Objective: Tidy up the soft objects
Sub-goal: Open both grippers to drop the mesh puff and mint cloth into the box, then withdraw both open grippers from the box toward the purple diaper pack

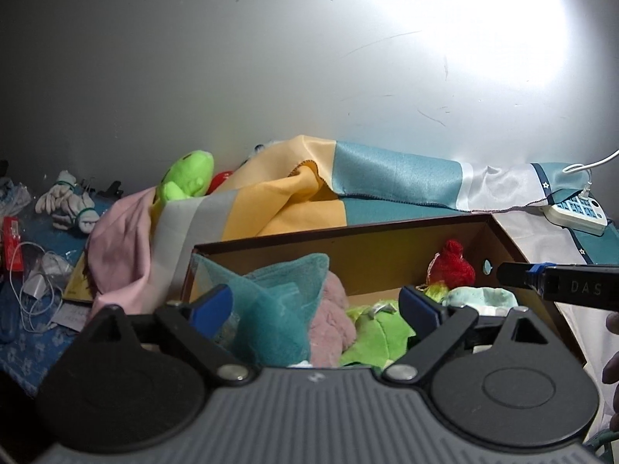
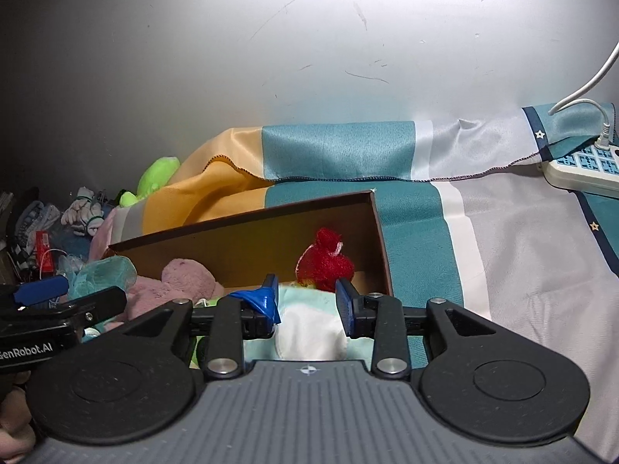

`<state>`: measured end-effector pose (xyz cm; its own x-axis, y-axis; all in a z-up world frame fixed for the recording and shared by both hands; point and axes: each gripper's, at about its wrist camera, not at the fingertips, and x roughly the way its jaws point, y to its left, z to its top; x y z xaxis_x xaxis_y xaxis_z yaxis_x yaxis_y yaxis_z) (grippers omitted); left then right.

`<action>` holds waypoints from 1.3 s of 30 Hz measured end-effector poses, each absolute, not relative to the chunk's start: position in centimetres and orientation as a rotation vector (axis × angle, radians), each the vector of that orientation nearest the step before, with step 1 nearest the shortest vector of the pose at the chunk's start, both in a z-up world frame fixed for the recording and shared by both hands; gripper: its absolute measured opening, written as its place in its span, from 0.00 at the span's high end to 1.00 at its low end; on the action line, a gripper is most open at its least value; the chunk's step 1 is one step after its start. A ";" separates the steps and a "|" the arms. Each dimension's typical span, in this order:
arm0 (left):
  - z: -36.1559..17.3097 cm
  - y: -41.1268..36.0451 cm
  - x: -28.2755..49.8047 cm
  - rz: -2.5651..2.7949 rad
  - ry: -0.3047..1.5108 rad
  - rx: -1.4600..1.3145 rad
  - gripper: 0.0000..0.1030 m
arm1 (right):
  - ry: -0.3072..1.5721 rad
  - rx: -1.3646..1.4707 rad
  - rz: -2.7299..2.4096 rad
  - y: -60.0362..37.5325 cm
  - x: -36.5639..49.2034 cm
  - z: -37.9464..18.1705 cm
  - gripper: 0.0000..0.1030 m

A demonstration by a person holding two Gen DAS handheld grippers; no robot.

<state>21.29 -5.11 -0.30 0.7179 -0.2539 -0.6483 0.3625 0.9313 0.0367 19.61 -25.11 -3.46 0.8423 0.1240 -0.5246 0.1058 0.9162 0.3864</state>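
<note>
A brown cardboard box [image 1: 348, 239] [image 2: 247, 228] lies on the striped bedcover and holds soft toys: a teal cloth [image 1: 278, 309], a pink plush [image 1: 332, 321] [image 2: 182, 282], a green plush [image 1: 379, 332], a red knitted toy [image 1: 452, 266] [image 2: 325, 263] and a pale mint-and-white soft item [image 1: 479, 297] [image 2: 309, 328]. My left gripper [image 1: 315, 305] is open, its jaws on either side of the teal cloth and pink plush. My right gripper [image 2: 307, 305] is partly open, with the mint-and-white item between its jaws; whether the jaws touch it I cannot tell. A bright green plush [image 1: 189, 178] [image 2: 154, 178] lies outside the box, behind it on the left.
A striped yellow, teal and white cover [image 1: 387, 178] [image 2: 503, 232] is bunched against the wall. A pink cloth [image 1: 120, 247] lies left of the box. White gloves [image 1: 69, 201], cables and small clutter lie far left. A power strip [image 1: 576, 212] [image 2: 584, 170] sits at right.
</note>
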 end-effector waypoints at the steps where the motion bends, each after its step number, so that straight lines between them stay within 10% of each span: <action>1: -0.2 -5.1 21.2 -0.345 0.690 0.164 0.09 | 0.575 0.405 0.015 -25.0 19.6 -3.3 0.83; 39: 4.5 4.5 12.4 -0.427 0.608 0.024 0.01 | 0.362 0.473 -0.032 -20.0 6.2 1.8 0.79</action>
